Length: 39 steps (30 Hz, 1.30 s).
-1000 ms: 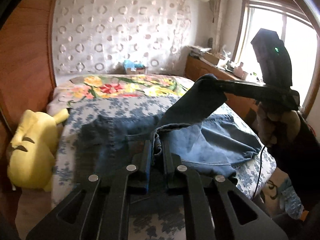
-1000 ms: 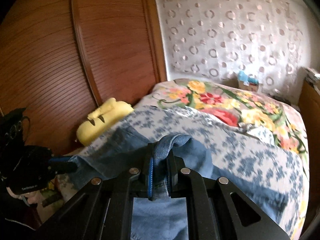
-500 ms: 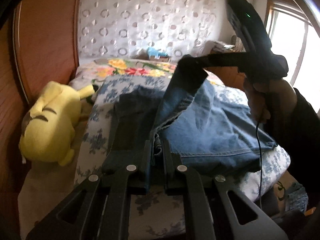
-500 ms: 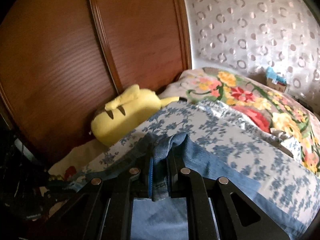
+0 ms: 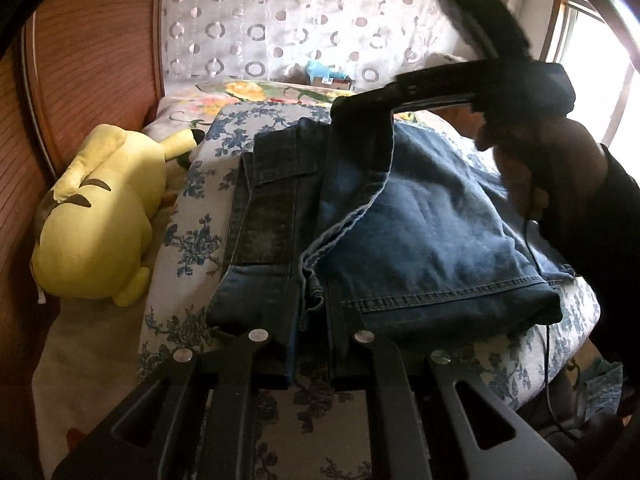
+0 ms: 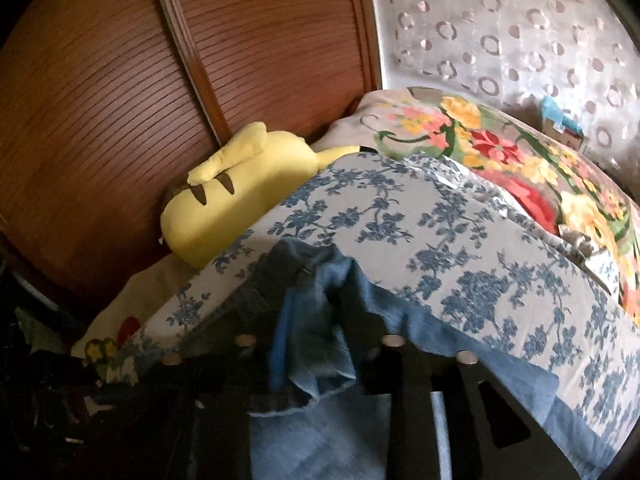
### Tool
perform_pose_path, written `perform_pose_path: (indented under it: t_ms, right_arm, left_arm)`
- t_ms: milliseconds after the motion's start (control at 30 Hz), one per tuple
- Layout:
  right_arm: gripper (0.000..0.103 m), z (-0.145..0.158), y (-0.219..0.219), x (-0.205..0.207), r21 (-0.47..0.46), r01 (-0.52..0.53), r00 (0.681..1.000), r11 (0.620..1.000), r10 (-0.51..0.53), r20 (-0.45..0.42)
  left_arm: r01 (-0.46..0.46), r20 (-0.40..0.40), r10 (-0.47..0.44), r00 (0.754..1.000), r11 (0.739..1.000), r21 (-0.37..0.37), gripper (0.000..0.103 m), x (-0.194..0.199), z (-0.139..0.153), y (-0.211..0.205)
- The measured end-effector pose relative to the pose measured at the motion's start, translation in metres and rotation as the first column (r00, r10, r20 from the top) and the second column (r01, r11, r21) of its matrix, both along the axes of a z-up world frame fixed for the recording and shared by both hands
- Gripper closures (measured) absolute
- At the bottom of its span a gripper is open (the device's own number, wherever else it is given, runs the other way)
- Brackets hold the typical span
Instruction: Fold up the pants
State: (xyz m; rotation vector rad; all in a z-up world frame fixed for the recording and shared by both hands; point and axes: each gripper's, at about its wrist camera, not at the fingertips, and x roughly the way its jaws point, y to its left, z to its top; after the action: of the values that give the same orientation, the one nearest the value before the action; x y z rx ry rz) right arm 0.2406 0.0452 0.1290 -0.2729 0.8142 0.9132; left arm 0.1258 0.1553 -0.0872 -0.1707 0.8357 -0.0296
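Note:
Blue jeans [image 5: 420, 232] lie folded on the bed's blue-flowered cover [image 5: 192, 200]. My left gripper [image 5: 312, 308] is shut on their near edge, a bunched seam pinched between the pads, low over the cover. In the left wrist view my right gripper [image 5: 352, 120] reaches in from the right over the jeans' far edge, held by a hand [image 5: 540, 160]. In the blurred right wrist view the right gripper [image 6: 312, 316] has its jaws opening, with a loose fold of denim [image 6: 316, 344] between them and slack.
A yellow plush toy [image 5: 100, 216] lies at the bed's left side against a wooden slatted wall [image 6: 120, 100]. A bright flowered blanket [image 6: 500, 148] covers the far end of the bed. A window [image 5: 624, 80] is at the right.
Both grippers have come down toward the bed and carried the denim leftward over the lower layer. The right jaws, shut on the fold before, now stand apart.

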Motion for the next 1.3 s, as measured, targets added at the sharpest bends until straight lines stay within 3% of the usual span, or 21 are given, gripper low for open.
perform_pose_path:
  t_ms: [233,267,300,367,700,900,1300]
  right_arm:
    - [0.063,0.012,-0.049,-0.022,0.022,0.040,0.997,0.999,-0.042,0.069]
    - [0.063,0.013,-0.060,-0.029,0.028,0.049,0.996,0.998,-0.051,0.074]
    - [0.063,0.014,-0.069,-0.033,0.032,0.062,0.995,0.998,-0.065,0.079]
    - [0.063,0.016,-0.088,-0.045,0.042,0.085,0.992,0.996,-0.088,0.090]
    - [0.063,0.006,-0.164,-0.093,0.097,0.200,0.975,0.975,-0.208,0.072]
    - [0.063,-0.003,-0.199,-0.115,0.085,0.271,0.958,0.959,-0.277,0.071]
    - [0.063,-0.051,-0.210,-0.132,0.058,0.329,0.944,0.942,-0.331,0.015]
  left_arm:
    - [-0.029,0.022,0.028,0.999,0.999,0.033,0.073,-0.001,0.017,0.003]
    - [-0.032,0.031,0.031,0.999,0.999,0.035,0.068,0.000,0.019,0.003]
    - [-0.034,0.047,0.033,0.998,0.999,0.030,0.053,0.000,0.023,0.004]
    - [-0.040,0.077,0.037,0.996,0.999,0.029,0.043,0.001,0.028,0.003]
    - [0.010,0.083,-0.014,0.996,0.999,0.052,0.040,0.032,0.033,-0.022]
    - [0.051,0.077,-0.055,0.996,0.997,0.052,0.040,0.046,0.032,-0.036]
    - [0.056,-0.010,-0.056,0.998,0.986,0.158,0.040,0.080,0.014,-0.044]
